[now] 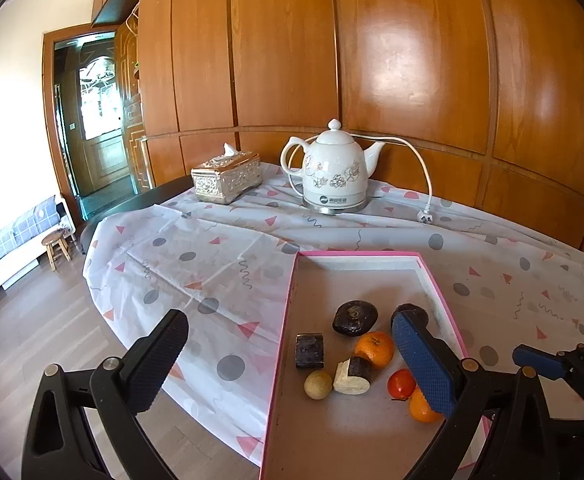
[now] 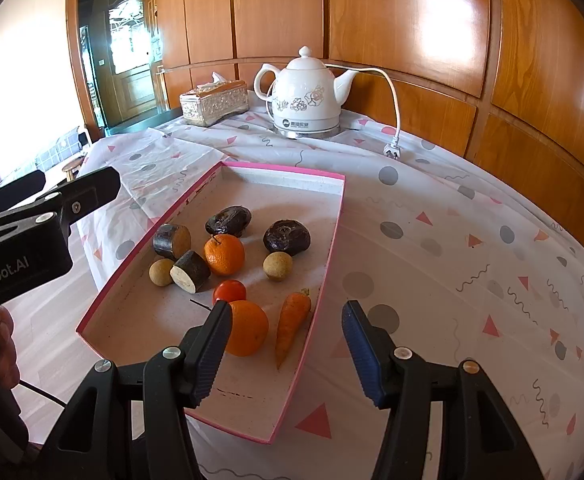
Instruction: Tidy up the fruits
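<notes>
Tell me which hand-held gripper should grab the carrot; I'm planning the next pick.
Right, probably. The right hand-held gripper stands open with the carrot lying just ahead between its fingers, inside the pink tray. The left hand-held gripper straddles the tray's far edge, away from it.

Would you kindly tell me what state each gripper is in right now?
Left gripper: open, holding nothing, above the pink-rimmed cardboard tray.
Right gripper: open, holding nothing, above that tray's near end.

White floral kettle (image 2: 305, 94) with unplugged cord (image 2: 392, 120), ornate tissue box (image 2: 214, 103), patterned tablecloth (image 2: 451, 248)
</notes>
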Action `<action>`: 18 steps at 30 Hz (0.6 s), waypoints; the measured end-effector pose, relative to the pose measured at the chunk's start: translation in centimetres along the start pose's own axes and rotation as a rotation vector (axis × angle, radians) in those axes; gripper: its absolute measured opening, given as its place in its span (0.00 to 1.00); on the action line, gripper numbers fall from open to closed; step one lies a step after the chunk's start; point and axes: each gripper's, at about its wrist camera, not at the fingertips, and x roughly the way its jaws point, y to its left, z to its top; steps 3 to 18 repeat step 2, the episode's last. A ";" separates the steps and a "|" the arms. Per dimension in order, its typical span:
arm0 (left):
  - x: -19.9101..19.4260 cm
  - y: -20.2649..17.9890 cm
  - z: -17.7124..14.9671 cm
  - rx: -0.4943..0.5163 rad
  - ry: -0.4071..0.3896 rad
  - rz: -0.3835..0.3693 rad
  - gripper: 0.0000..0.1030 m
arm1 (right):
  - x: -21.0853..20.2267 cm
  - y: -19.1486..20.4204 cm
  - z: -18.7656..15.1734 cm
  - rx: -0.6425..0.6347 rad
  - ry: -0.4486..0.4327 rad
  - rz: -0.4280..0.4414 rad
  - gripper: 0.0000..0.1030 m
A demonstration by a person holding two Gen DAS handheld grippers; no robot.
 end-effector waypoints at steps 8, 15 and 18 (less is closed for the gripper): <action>0.1 0.1 0.0 -0.005 0.006 0.002 1.00 | -0.1 -0.2 0.0 0.005 -0.001 0.003 0.56; 0.1 0.1 0.0 -0.005 0.006 0.002 1.00 | -0.1 -0.2 0.0 0.005 -0.001 0.003 0.56; 0.1 0.1 0.0 -0.005 0.006 0.002 1.00 | -0.1 -0.2 0.0 0.005 -0.001 0.003 0.56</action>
